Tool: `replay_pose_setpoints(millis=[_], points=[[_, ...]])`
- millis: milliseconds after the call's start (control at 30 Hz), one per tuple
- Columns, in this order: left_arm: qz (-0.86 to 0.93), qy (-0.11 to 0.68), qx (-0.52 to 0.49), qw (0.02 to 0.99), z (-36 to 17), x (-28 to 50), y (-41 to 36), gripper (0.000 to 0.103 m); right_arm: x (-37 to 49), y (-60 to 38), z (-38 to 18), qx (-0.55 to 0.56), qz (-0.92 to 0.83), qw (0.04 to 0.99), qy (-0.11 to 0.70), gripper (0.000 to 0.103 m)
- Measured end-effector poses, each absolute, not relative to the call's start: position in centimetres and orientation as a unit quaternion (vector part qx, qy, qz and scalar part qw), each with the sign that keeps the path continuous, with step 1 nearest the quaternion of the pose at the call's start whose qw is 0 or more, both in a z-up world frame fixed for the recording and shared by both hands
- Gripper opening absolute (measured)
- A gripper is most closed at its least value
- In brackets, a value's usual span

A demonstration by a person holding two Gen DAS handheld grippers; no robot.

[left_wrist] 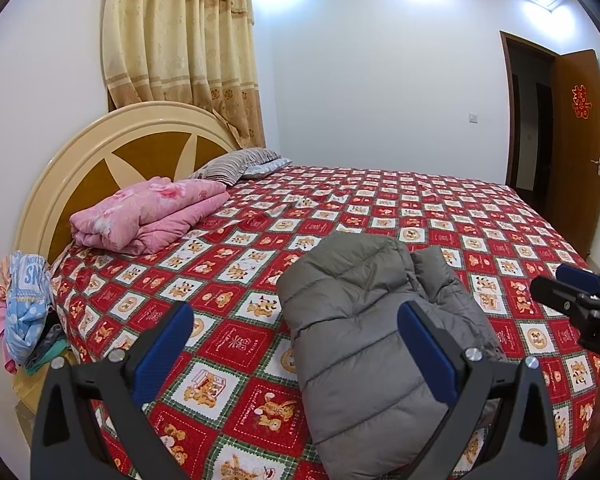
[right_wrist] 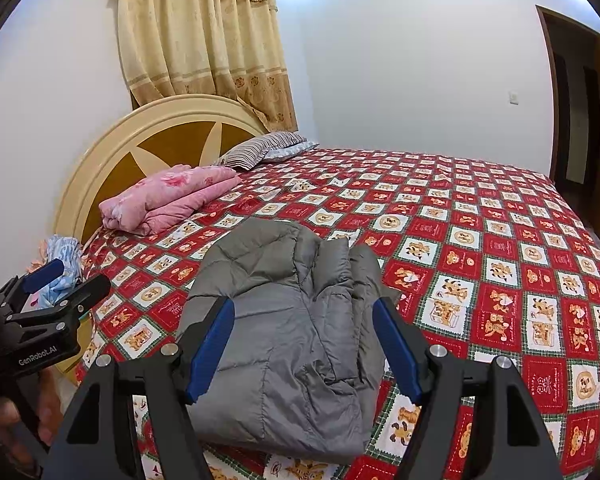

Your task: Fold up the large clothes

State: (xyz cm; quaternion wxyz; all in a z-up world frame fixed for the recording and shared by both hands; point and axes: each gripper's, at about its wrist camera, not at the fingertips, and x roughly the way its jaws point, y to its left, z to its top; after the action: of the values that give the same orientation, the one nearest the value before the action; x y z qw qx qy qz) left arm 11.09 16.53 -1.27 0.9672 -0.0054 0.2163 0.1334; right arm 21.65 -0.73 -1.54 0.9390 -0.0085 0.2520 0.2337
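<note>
A folded grey puffer jacket [right_wrist: 284,336] lies on the near part of a bed covered by a red patterned bedspread [right_wrist: 480,240]. Above it, the left gripper [left_wrist: 296,344] and right gripper [right_wrist: 304,340] hover with jaws spread, grasping nothing.

Folded jacket [right_wrist: 288,328] on bedspread [right_wrist: 480,248] near front edge, folded quilt [right_wrist: 172,196] behind-left, pillow [right_wrist: 260,148] beyond.

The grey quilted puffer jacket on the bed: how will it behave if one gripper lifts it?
The grey quilted puffer jacket looks soft, so it would probably sag and unfold. Its smooth shell may slip between pads. Puffy quilting suggests it is light.
</note>
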Motion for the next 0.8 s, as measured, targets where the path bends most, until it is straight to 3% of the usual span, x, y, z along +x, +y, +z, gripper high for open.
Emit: replay_pose_setpoints(millis=[800], points=[[0.130, 0.237, -0.012, 0.963, -1.56, 11.67, 16.89, 0.103, 21.14, -0.08, -0.96, -0.013, 0.241, 0.938, 0.249, 0.072]])
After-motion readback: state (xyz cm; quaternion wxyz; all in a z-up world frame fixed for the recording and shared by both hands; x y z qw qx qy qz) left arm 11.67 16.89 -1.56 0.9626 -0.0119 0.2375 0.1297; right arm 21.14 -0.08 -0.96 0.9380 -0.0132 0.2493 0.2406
